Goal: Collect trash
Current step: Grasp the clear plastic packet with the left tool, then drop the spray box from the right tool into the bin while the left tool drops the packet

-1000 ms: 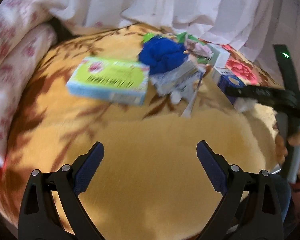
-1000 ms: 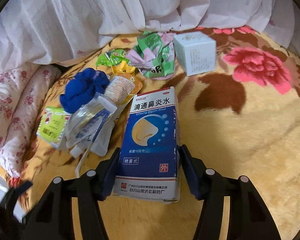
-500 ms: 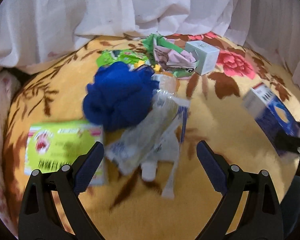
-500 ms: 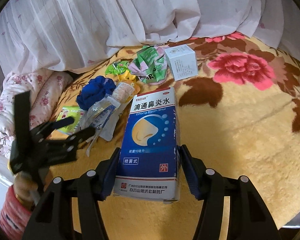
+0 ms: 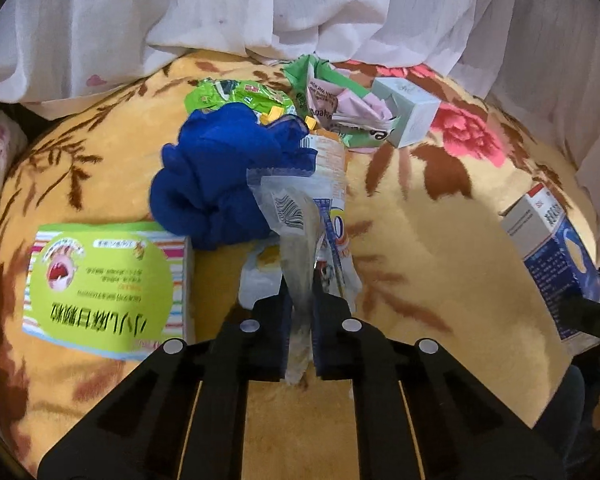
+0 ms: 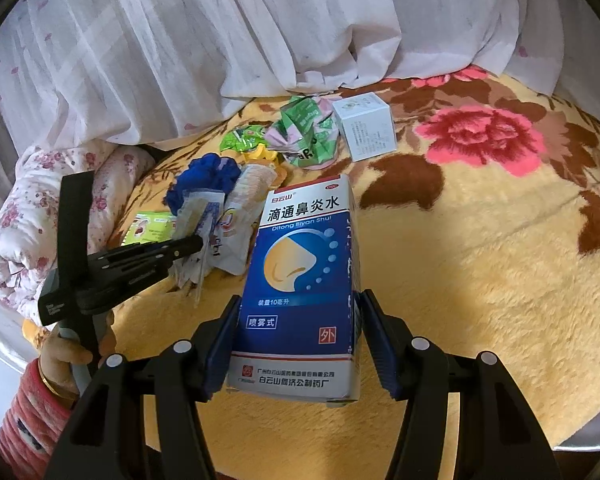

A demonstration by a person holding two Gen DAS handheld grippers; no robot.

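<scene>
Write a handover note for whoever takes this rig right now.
Left gripper: shut on clear crinkled plastic wrapper.
Right gripper: shut on blue and white cardboard medicine box.
Left on the yellow floral blanket: blue crumpled cloth, lime green flat carton, green foil snack wrapper, green and pink crumpled paper pack, pale green small box.
No bin in view; nothing binned yet.

A plush yellow blanket with brown leaves and pink roses covered the bed, a sheer white curtain with small pink motifs hung down onto its far edge, and a rolled white quilt with pink flowers lay at its left.
</scene>
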